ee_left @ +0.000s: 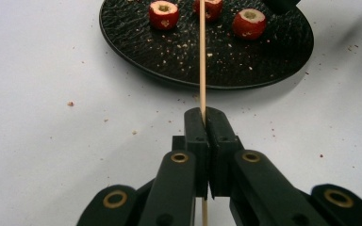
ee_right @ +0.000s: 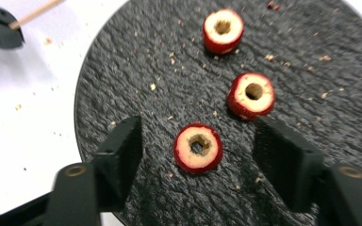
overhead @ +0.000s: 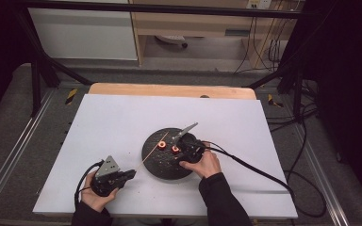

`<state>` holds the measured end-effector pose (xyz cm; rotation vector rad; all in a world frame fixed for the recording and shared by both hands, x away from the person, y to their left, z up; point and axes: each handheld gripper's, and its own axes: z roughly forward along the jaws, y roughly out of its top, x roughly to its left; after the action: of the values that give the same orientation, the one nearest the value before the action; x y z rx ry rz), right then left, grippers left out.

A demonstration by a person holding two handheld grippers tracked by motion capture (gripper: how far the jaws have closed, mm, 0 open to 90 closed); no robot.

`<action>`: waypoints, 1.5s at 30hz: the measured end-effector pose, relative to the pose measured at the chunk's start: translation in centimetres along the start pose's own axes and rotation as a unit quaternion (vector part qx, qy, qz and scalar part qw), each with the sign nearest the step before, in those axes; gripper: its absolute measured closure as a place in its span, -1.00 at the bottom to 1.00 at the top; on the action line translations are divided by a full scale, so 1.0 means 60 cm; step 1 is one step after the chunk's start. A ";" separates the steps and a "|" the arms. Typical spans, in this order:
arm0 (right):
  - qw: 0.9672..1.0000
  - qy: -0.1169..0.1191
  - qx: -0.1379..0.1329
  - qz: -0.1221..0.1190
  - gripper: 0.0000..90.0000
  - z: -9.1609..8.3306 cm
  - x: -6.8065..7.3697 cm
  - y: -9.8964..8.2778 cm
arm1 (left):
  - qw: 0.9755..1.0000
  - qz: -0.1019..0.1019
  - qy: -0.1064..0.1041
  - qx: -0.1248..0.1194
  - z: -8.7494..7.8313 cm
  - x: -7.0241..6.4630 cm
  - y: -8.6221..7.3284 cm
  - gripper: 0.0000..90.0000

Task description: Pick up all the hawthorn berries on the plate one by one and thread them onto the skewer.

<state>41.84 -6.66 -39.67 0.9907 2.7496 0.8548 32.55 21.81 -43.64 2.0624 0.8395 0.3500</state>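
On the white table a round black plate sits right of centre, toward the near edge. Three red, cored fruit pieces lie on it amid loose crumbs.

The left gripper rests near the table's near-left corner, held in the person's left hand. Its jaws are pressed together on a thin wooden skewer. In the left gripper view the skewer runs straight out from the jaws, over the near rim of the plate and on among the fruit pieces; its far tip cannot be made out. In the high view it slants up and to the right from the gripper toward the plate's far left part.

The right gripper hovers over the plate, held in the right hand. Its jaws stand apart, one on either side of the nearest piece, neither pad touching it. That piece lies with its cored hole facing up. A second piece lies just beyond it to the right, and a third piece farther off. Each piece lies apart from the others. The left gripper's tip with the skewer shows at the upper left corner of the right gripper view.
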 end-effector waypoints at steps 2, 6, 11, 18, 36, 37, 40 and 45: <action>1.000 0.000 0.011 -0.003 -0.10 0.006 0.001 0.003 | 1.000 0.001 0.000 0.000 0.000 0.000 0.000 0.96; 0.999 0.008 0.040 0.000 0.09 0.017 -0.006 0.004 | 1.000 0.000 0.002 -0.001 -0.001 0.001 0.000 0.96; 0.999 0.019 0.051 0.001 0.19 0.024 -0.009 0.005 | 1.000 0.002 0.003 0.002 0.001 0.001 0.000 0.96; 0.998 0.026 0.061 0.005 0.31 0.030 -0.014 0.006 | 1.000 0.002 0.004 0.003 0.002 0.001 0.000 0.96; 0.998 0.036 0.038 0.033 0.35 0.008 -0.019 0.012 | 1.000 0.003 0.007 0.003 0.001 0.000 0.000 0.96; 0.998 0.036 0.038 0.033 0.35 0.008 -0.019 0.012 | 1.000 0.001 0.008 0.002 0.000 0.000 0.000 0.96; 0.998 0.031 0.010 0.046 0.35 -0.008 -0.018 0.012 | 1.000 0.001 0.009 0.000 -0.001 0.001 0.000 0.96; 0.997 0.030 -0.034 0.065 0.35 -0.024 -0.013 0.007 | 1.000 -0.001 0.012 -0.002 -0.003 0.001 -0.001 0.96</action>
<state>42.28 -7.56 -38.32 1.1588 2.7078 1.0065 32.49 21.97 -43.58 2.0566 0.8542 0.3760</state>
